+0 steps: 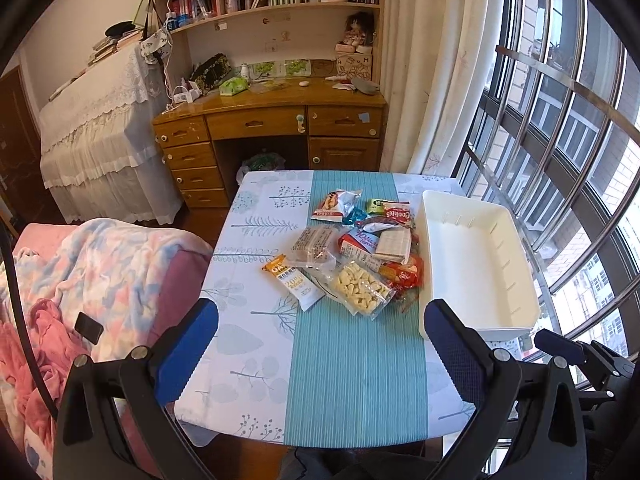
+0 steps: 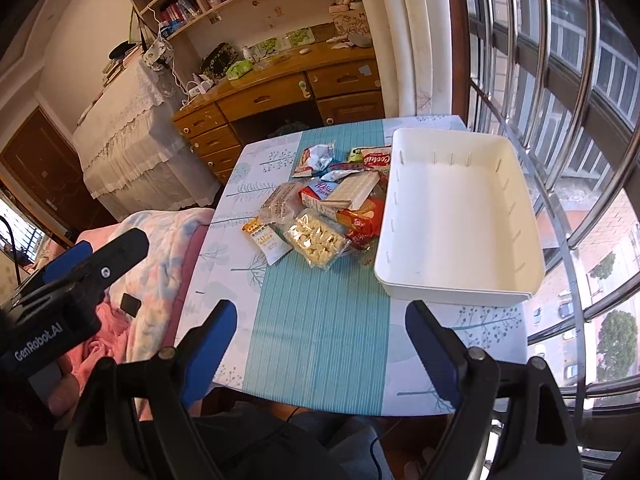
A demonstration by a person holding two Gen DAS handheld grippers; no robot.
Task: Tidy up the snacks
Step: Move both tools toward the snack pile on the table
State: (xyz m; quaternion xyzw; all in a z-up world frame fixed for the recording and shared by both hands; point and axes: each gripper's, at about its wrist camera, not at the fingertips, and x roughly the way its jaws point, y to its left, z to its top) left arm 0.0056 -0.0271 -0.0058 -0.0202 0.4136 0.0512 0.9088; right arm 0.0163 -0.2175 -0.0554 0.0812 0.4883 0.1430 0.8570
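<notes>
While the white bin (image 2: 460,216) stands empty beside the snack pile (image 2: 324,208) on the table (image 2: 320,344), sorting has not started. Left gripper (image 1: 320,344) and right gripper (image 2: 320,336) hover near the table's front edge, jaws wide, holding nothing.

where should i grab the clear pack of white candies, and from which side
Take the candy pack across its short width at the near corner, coming from above on the table's bare front side. It lies flat at the front of the snack pile, and that end is free, while its far end tucks against the red bag. The right gripper is open and looks nearer.
</notes>
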